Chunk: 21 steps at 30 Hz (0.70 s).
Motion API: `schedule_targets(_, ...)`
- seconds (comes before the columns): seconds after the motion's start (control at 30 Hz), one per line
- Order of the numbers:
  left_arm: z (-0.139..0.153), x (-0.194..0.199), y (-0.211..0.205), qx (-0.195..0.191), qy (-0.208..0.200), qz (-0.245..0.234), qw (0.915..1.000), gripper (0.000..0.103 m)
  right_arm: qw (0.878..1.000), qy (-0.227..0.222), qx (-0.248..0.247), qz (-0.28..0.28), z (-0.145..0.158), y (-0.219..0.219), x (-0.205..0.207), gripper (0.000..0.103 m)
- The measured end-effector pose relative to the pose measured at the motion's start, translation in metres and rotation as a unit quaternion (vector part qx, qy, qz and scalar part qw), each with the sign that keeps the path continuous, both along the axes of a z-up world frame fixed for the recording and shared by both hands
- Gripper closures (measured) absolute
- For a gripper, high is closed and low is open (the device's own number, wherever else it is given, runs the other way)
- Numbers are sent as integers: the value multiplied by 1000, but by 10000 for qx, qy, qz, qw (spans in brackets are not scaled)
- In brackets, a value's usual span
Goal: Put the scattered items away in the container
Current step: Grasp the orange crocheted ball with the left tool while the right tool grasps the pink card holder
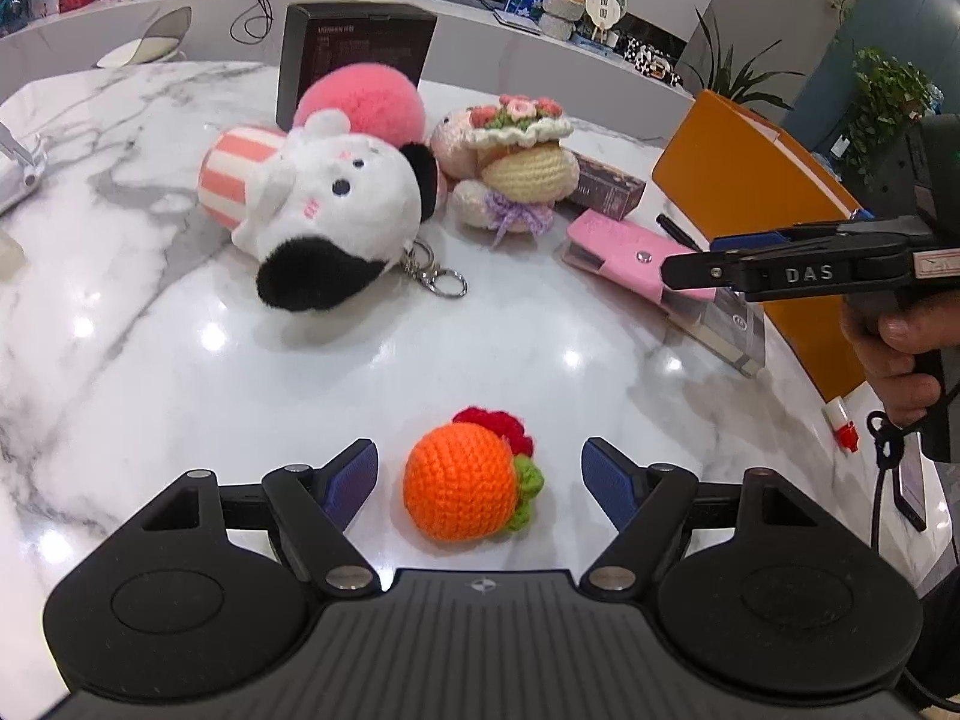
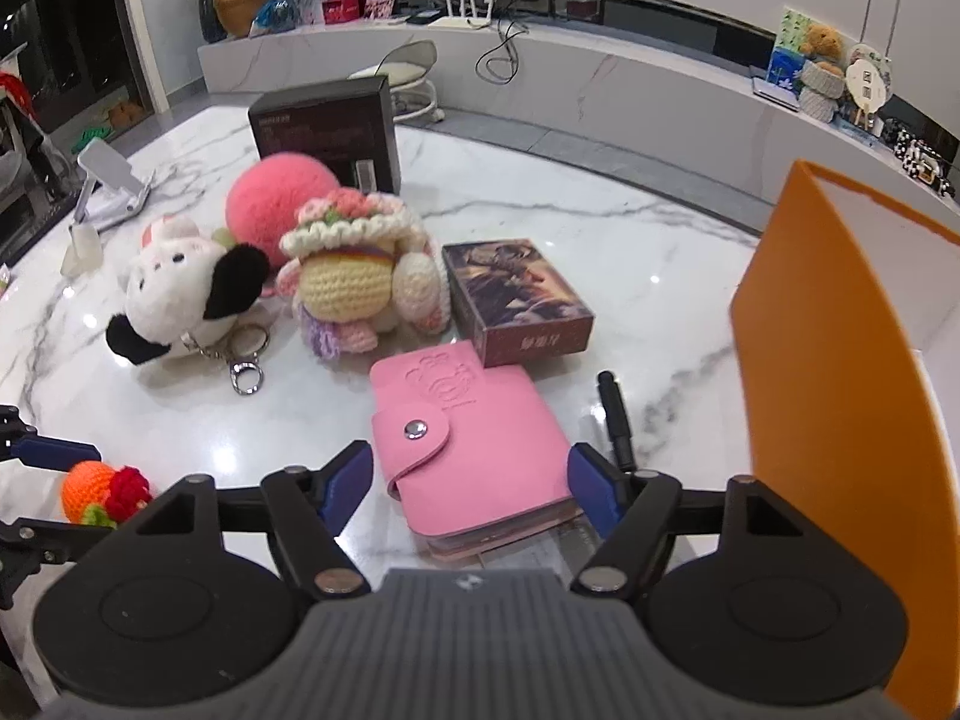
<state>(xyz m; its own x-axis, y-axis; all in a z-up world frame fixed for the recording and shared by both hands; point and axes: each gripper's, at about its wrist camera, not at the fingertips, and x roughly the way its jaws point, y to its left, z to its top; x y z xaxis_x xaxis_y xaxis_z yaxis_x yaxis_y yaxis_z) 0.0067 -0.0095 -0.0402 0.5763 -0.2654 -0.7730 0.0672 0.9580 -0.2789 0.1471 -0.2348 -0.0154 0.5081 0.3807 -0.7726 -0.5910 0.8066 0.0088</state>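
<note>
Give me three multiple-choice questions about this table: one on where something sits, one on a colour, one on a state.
1. Where is the black pen?
A. between wallet and orange container
B. under the panda plush
C. inside the black box

2. What colour is the wallet?
A. green
B. pink
C. white

3. How does the left tool stand?
A. shut on the crochet orange
B. open around the crochet orange
C. shut, empty

Answers: 1 A, the pen lies beside the wallet, toward the container. 2 B, plainly pink. 3 B, gaps show either side of the crochet orange.
</note>
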Motion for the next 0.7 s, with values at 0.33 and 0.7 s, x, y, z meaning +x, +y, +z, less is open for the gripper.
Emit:
schedule_targets(0.33,-4,-1,5,-86,-22,-99,9999,14,9993,-130,-292,171,-13,14,10,16)
schedule_targets(0.7,-5,-1,-3,207,-128,-298,9993,14,9970,198,-518,547,-30,27,18,21)
